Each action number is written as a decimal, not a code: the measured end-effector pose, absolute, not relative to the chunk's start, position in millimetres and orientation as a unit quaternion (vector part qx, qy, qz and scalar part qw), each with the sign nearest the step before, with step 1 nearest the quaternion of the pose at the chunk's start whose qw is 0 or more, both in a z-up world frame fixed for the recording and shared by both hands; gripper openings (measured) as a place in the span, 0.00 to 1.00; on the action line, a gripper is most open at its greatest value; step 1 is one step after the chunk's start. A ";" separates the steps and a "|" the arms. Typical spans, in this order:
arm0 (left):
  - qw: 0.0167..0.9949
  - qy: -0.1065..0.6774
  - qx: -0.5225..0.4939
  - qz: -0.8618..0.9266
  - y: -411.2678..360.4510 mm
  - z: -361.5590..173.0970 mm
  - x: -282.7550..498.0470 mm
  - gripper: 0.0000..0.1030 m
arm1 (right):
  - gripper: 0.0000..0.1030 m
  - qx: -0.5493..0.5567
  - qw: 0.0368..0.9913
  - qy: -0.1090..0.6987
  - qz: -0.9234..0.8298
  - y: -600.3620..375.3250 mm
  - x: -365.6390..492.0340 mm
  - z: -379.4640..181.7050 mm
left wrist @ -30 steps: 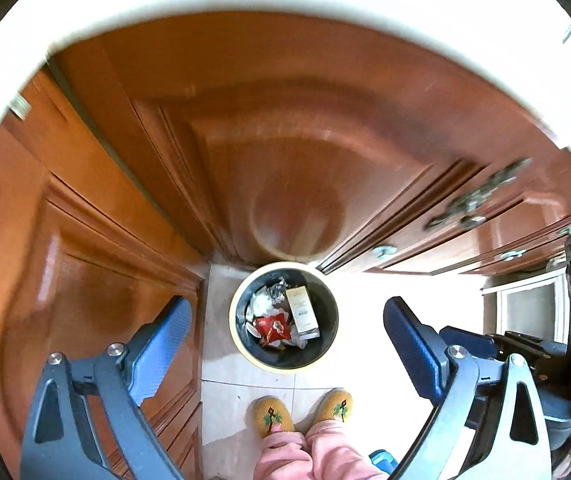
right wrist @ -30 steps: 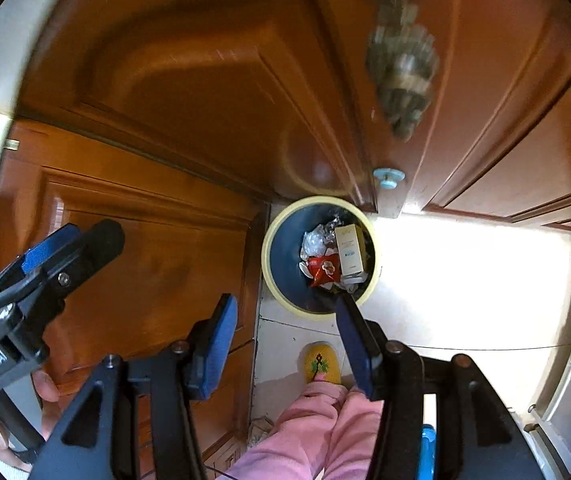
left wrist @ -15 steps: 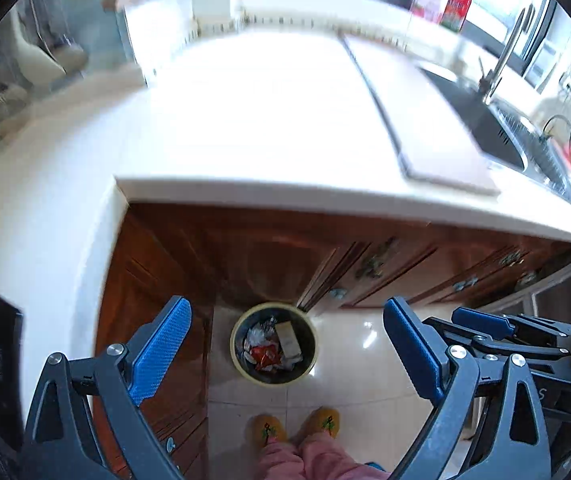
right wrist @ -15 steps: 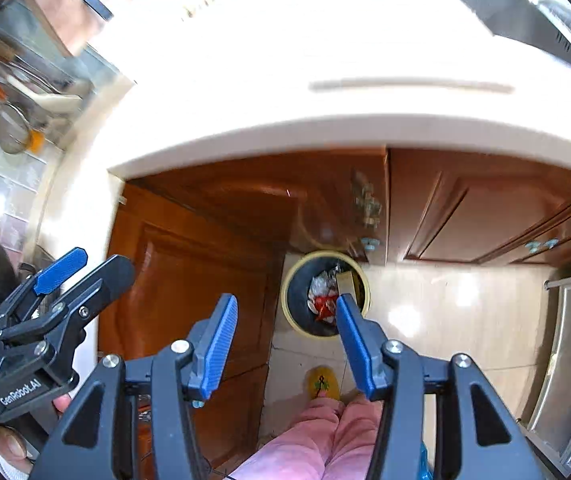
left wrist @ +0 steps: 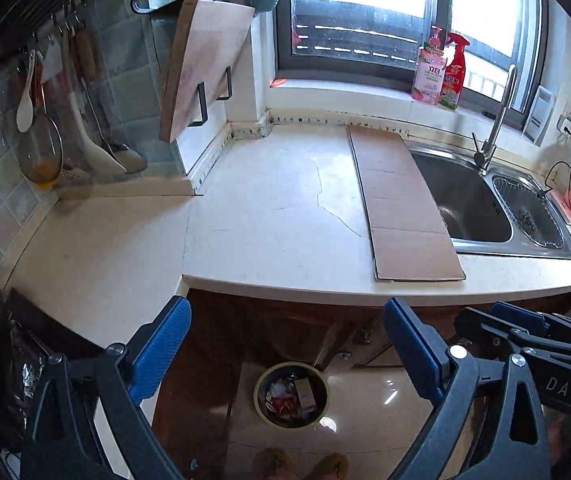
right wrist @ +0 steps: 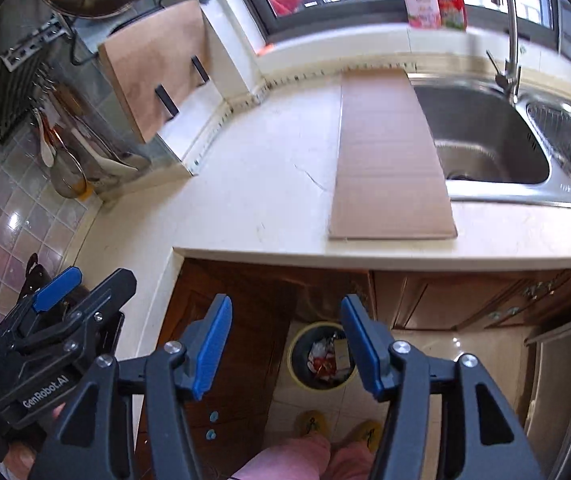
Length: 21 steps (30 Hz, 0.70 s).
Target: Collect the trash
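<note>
At the far left of the left wrist view, utensils point(left wrist: 51, 136) are seen hanging against the tiled wall, and a wooden cutting board point(left wrist: 201, 68) is held tilted in a black rack beside them. The pale countertop point(left wrist: 269, 200) is spread across the middle, with a hairline crack running through it. A flat strip of cardboard point(left wrist: 399, 204) is laid on the counter, its right edge just overlapping the rim of the steel sink point(left wrist: 469, 200); two bottles point(left wrist: 439, 68) are stood on the window sill behind the tap.

The left gripper point(left wrist: 285, 354) is held above the counter's front edge with its blue-padded jaws spread wide apart and nothing between them. Below, on the tiled floor against the brown cabinets, the trash bin point(left wrist: 291, 394) is seen — round, yellow-rimmed, with wrappers and a small box inside.

In the right wrist view the left gripper point(right wrist: 65, 320) appears at the left edge. The right gripper point(right wrist: 285, 344) is likewise parted and empty, and the trash bin point(right wrist: 321, 356) is framed between its jaws, well below them on the floor. Yellow slippers point(right wrist: 337, 426) and pink trouser legs are visible at the bottom edge.
</note>
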<state>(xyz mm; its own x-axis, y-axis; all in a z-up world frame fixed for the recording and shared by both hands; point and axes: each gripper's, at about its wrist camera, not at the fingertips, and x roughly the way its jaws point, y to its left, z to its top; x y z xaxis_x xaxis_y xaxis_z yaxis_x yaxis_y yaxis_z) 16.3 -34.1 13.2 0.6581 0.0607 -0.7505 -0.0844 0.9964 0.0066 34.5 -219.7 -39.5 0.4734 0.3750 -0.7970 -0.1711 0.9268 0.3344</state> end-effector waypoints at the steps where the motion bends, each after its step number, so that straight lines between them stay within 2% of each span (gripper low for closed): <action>1: 0.911 0.411 -0.014 0.041 -33.6 16.9 15.8 0.93 | 0.56 0.103 0.855 0.482 0.161 -220.2 34.1 -32.5; 8: 0.916 0.398 0.003 0.046 -36.9 39.1 14.9 0.93 | 0.57 0.087 0.882 0.440 0.147 -216.4 24.6 7.2; 21: 0.912 0.408 0.000 0.039 -21.3 41.7 12.0 0.93 | 0.58 0.087 0.895 0.421 0.120 -195.7 11.3 20.1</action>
<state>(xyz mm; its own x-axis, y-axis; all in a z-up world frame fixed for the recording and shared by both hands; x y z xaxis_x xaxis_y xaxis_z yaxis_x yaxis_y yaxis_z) 12.0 -21.3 41.7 0.6634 0.0703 -0.7449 -0.0704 0.9970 0.0314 11.3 -195.7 20.1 0.6161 0.2885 -0.7329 -0.1416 0.9559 0.2572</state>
